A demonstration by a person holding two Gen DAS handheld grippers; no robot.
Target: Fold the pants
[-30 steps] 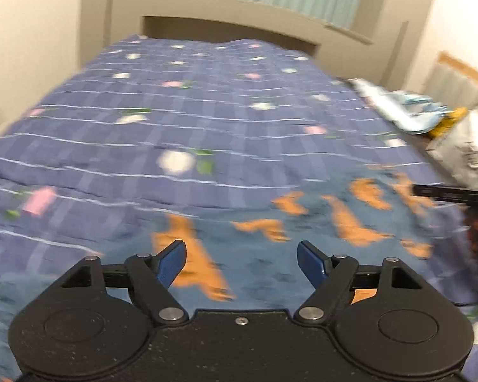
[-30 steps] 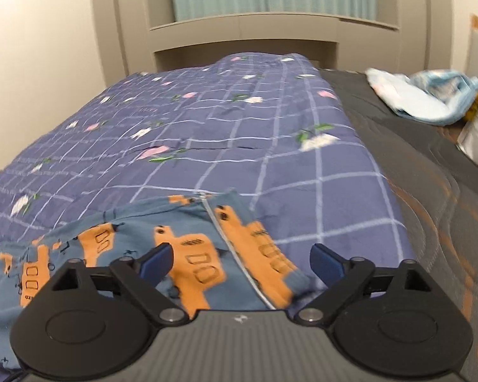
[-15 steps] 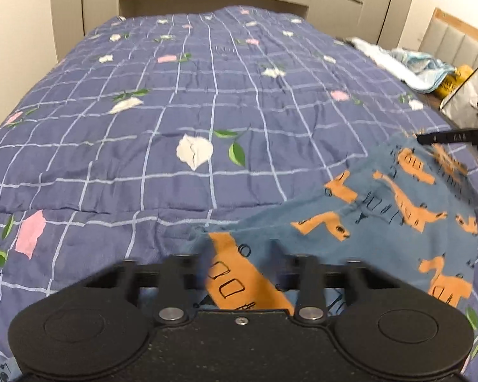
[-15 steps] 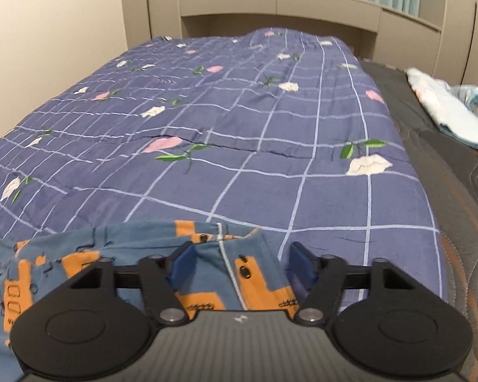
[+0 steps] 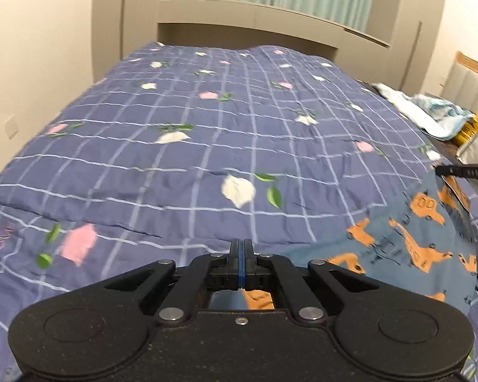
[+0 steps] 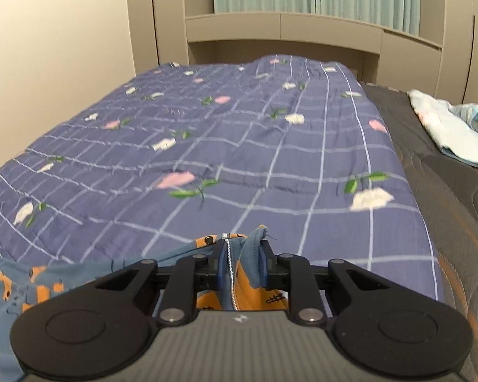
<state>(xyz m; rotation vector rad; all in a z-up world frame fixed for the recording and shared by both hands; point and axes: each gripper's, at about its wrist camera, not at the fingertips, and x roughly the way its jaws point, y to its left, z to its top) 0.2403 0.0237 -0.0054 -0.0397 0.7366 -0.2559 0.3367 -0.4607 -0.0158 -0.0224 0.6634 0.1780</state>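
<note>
The pants (image 5: 408,238) are blue with orange truck and giraffe prints and lie on a purple checked quilt (image 5: 207,133). My left gripper (image 5: 241,254) is shut; its pads meet, with pants fabric showing just under and behind them. The cloth stretches right to the other gripper's tip (image 5: 462,170). In the right wrist view my right gripper (image 6: 240,254) is shut on a bunched edge of the pants (image 6: 248,273) with a white seam, lifted off the quilt (image 6: 239,146). More of the pants (image 6: 12,286) trails left.
The bed's beige headboard shelf (image 5: 255,16) and green curtain are at the far end. A wall runs along the left. A dark mattress strip (image 6: 446,207) lies right of the quilt with a crumpled light cloth (image 6: 449,127). A yellow item (image 5: 470,127) sits far right.
Both grippers went from open to shut on the pants' edge. They rose and drew back, and the fabric now stretches between them.
</note>
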